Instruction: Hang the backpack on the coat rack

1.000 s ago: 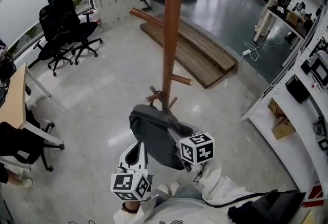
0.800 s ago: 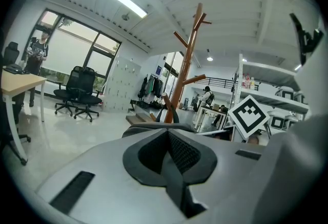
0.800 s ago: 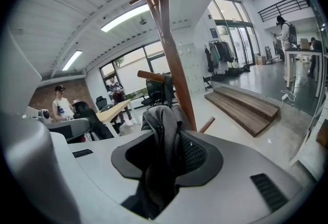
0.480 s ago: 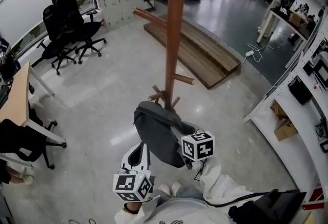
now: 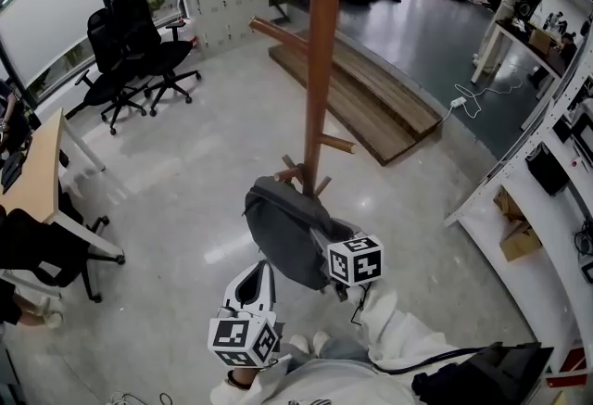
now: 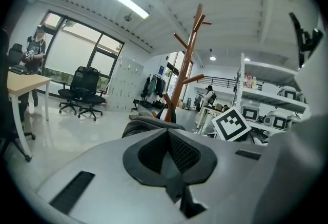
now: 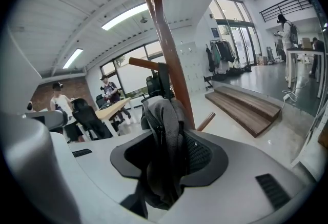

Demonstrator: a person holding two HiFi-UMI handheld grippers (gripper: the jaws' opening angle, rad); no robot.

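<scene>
The coat rack (image 5: 320, 69) stands straight ahead of me. The backpack (image 5: 283, 227) hangs against my side of its pole, top up by the lower pegs. Its long axis is near upright, with the bottom tilted toward me. My right gripper (image 7: 166, 166) has a fold of the grey fabric between its jaws, which are opening, I judge to let a peg take the weight. My left gripper (image 6: 169, 159) sits farther from the rack, jaws together, empty.

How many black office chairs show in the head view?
3 office chairs: two stand side by side near the window, and one sits at the desk on the left. Others may be hidden.
</scene>
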